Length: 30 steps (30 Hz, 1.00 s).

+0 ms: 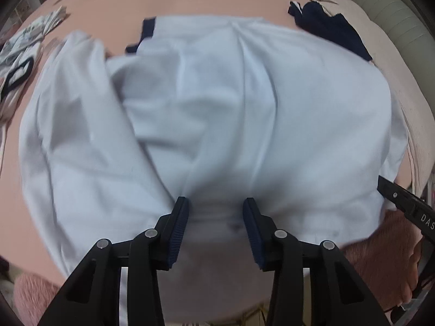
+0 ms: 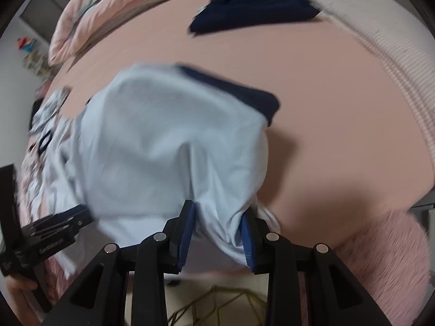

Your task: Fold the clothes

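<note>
White shirt (image 1: 217,114) lies bunched on the pink bed (image 1: 212,0), navy trim at its far edge, folds running toward the near edge. Frames are blurred.

Left gripper (image 1: 216,203): jaws parted, pointing down at the near hem of the shirt. White cloth sits between the 2 fingers; pads do not visibly press it, gap shows on both sides.

Right gripper (image 2: 218,212): jaws parted too, a ridge of shirt cloth bunched between the fingers. The cloth touches the right pad and lies close to the left one; a firm pinch cannot be told through the blur. In the left wrist view the right gripper shows at the right edge, at the shirt's corner; in the right wrist view the left gripper (image 2: 51,233) shows low left, partly under the shirt edge.

Around: navy garment (image 2: 255,8) lies well apart at the far side of the bed. Patterned cloth (image 1: 24,46) lies at the left, near the shirt's sleeve. Pink quilt (image 2: 108,2) is rolled at the far left. Fluffy pink rug (image 2: 386,258) lies below the bed's near edge.

The shirt's raised folds hide the bed under it and cover most of both views.
</note>
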Motion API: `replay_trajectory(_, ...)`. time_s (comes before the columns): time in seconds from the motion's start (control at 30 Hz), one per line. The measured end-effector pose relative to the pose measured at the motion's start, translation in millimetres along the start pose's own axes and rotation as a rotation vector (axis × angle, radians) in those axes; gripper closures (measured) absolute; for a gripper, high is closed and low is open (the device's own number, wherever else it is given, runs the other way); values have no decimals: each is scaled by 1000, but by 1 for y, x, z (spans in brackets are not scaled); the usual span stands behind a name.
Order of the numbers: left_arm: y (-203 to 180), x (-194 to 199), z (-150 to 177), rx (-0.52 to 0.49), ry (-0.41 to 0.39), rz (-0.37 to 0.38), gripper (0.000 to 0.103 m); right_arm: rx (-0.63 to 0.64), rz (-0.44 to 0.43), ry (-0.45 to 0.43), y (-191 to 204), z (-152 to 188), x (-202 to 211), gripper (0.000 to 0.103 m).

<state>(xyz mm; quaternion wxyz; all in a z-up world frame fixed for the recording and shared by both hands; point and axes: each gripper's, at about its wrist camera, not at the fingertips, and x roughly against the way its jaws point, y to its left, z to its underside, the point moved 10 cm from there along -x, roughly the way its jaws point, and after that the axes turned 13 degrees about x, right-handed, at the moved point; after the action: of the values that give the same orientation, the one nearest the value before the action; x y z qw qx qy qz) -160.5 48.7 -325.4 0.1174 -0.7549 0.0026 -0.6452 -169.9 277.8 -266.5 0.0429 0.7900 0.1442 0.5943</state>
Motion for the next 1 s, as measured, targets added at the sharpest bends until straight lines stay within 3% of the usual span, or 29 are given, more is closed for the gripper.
replay_trajectory(0.1,1,4,22,-72,16,-24,65,29,-95,31,16,10,7,70)
replay_trajectory(0.2,-7,24,24,-60,12,73,65,-23,-78,-56,4,-3,32,70)
replay_trajectory(0.33,-40,62,-1,-75,-103,182,65,-151,-9,-150,-30,-23,48,68)
replay_trajectory(0.43,-73,80,-25,-97,-173,229,65,-204,-16,-90,-40,-22,34,68)
replay_trajectory(0.53,-93,70,-53,-106,-199,190,64,-214,-15,-50,-41,-15,18,55)
replay_trajectory(0.67,-107,30,-92,-104,-171,91,64,-201,-66,-28,-39,-16,-5,51)
replay_trajectory(0.8,-106,0,-88,-98,-101,50,64,-145,-42,-23,-31,-18,-16,51)
replay_trajectory(0.87,-107,-2,-79,-128,-107,35,65,-120,-30,-32,-27,-20,-17,51)
replay_trajectory(0.93,-104,-10,-69,-137,-91,47,91,-108,-38,-30,-23,-21,-20,51)
replay_trajectory(0.97,-100,-14,-65,-125,-81,47,93,-102,-44,-29,-20,-21,-22,53)
replay_trajectory(1.0,-96,-13,-61,-112,-80,60,96,-96,-58,-26,-17,-22,-23,62)
